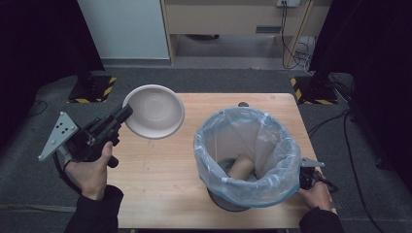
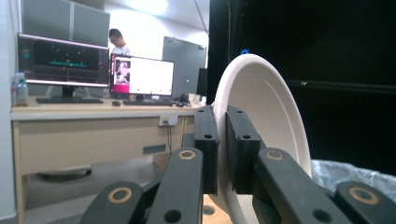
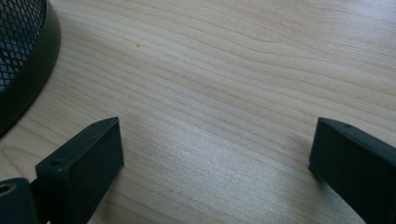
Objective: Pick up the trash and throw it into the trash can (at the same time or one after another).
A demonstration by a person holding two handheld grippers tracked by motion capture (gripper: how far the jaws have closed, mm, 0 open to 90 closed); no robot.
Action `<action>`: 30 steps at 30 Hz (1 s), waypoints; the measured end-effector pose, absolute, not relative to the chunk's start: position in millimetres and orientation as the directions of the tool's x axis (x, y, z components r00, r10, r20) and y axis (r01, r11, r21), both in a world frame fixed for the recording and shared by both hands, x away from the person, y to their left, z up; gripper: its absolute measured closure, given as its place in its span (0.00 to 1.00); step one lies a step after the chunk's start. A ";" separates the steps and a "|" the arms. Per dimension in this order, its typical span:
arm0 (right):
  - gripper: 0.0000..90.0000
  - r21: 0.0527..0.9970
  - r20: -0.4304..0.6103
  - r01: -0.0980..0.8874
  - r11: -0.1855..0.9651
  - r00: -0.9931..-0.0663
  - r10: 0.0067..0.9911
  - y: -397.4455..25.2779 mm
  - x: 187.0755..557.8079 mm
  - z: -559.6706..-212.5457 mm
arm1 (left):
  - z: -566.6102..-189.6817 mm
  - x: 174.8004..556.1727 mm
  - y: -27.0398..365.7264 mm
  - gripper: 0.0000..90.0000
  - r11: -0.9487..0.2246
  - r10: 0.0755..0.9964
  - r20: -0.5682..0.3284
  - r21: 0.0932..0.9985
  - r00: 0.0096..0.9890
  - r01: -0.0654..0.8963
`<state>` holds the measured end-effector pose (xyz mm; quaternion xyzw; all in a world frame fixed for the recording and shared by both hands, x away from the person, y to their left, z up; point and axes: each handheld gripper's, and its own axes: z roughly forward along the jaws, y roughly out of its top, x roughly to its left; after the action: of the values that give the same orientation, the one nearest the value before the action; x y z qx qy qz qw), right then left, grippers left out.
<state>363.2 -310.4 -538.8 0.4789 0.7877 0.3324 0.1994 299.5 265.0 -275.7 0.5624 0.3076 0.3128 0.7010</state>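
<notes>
The left gripper (image 1: pixel 121 115) holds a white paper bowl (image 1: pixel 154 111) clear above the far left part of the wooden bench (image 1: pixel 160 170), its jaws clamped on the bowl's near rim; in the left gripper view the bowl (image 2: pixel 266 112) stands on edge between the two jaws and nothing is seen inside it. To its right on the bench stands a black mesh bin (image 1: pixel 228 201) lined with a pale blue plastic bag (image 1: pixel 245 145), and a brown cardboard tube (image 1: pixel 241 168) lies at its bottom. The right gripper (image 1: pixel 311 175) sits low at the bin's right side, its jaws spread wide over bare wood, holding nothing, with the bin's black base (image 3: pixel 21 65) just beside them.
</notes>
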 end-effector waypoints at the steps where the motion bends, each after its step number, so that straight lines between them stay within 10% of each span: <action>1: 0.03 0.714 0.005 0.622 0.320 -0.461 0.887 -310.3 363.2 -538.8 | -274.0 298.9 264.2 0.93 0.176 0.782 -0.079 0.980 0.618 -0.097; 30: 0.03 0.714 0.005 0.622 0.320 -0.462 0.887 -310.3 363.2 -538.8 | -260.7 317.8 173.1 0.93 0.157 0.664 -0.042 0.984 0.746 -0.084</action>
<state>363.2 -310.3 -538.8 0.4791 0.7876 0.3323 0.1991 317.8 173.1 -260.7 0.5951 0.2436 0.2597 0.7205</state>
